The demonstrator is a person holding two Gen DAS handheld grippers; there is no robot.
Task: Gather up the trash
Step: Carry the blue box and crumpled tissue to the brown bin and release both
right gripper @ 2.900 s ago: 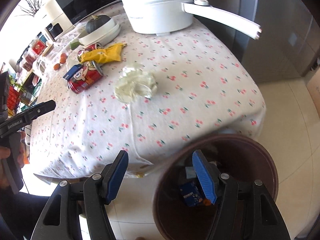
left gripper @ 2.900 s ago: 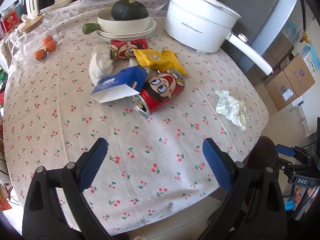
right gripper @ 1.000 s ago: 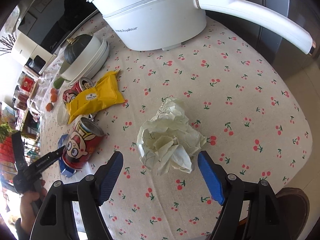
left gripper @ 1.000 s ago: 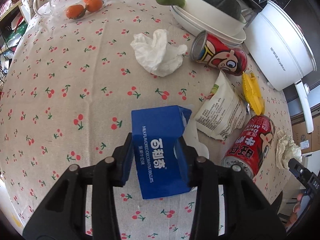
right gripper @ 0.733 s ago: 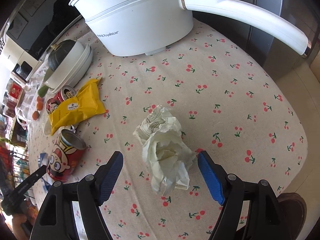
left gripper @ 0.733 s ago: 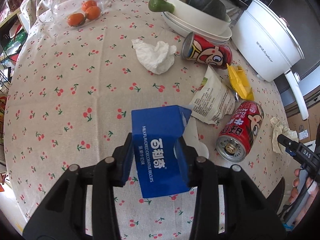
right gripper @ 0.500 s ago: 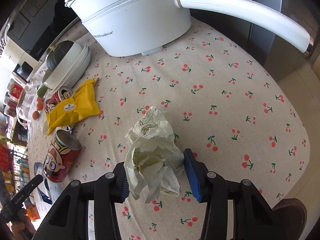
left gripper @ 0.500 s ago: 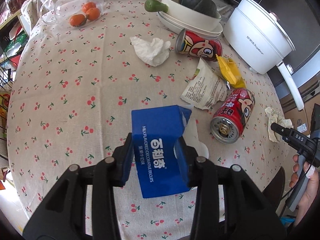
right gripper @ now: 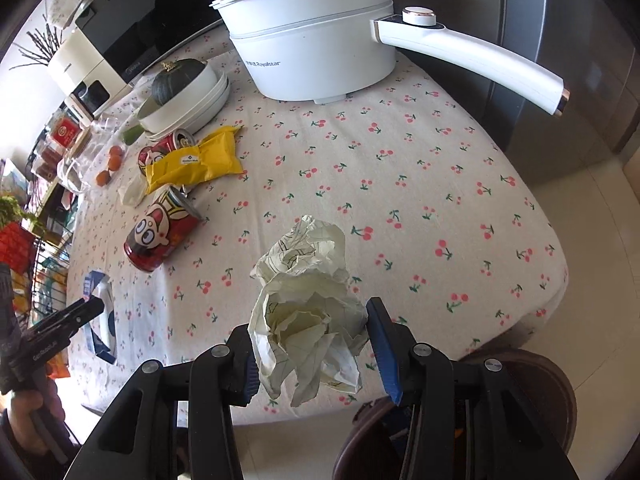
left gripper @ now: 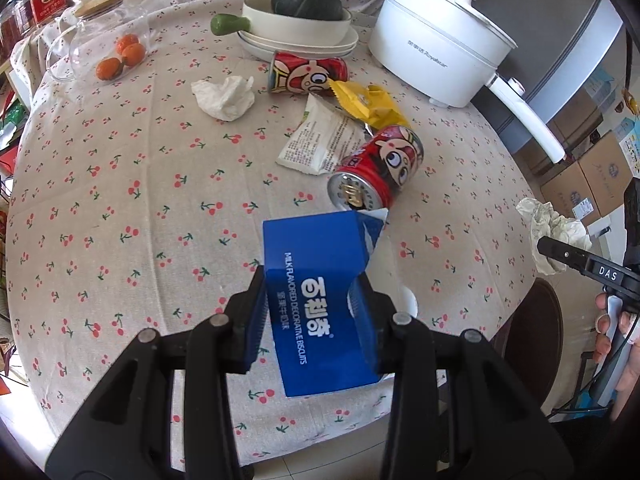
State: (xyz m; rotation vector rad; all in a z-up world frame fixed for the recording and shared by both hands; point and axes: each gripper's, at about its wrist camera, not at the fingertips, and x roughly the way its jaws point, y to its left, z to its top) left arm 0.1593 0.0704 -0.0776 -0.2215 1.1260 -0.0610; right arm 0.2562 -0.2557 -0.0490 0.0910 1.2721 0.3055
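My left gripper [left gripper: 310, 320] is shut on a blue biscuit box [left gripper: 320, 292] and holds it above the cherry-print table [left gripper: 120, 200]. My right gripper [right gripper: 310, 344] is shut on a crumpled paper wad [right gripper: 308, 312], lifted near the table's front edge; the wad also shows in the left wrist view [left gripper: 554, 232]. A brown trash bin [right gripper: 532, 408] stands on the floor just below. On the table lie two red cans [left gripper: 380, 168] [left gripper: 308, 72], a yellow wrapper [left gripper: 368, 104], a white printed packet [left gripper: 324, 140] and a white tissue [left gripper: 226, 96].
A white electric pot [left gripper: 440, 56] with a long handle [right gripper: 472, 56] stands at the back. A bowl with a dark squash [left gripper: 300, 16], a glass jar with oranges [left gripper: 100, 44] and appliances line the far side. Cardboard boxes [left gripper: 588, 176] sit on the floor.
My right gripper closed on the paper wad and lifted it back toward the bin. My left gripper, still holding the blue box, pulled back from the trash pile.
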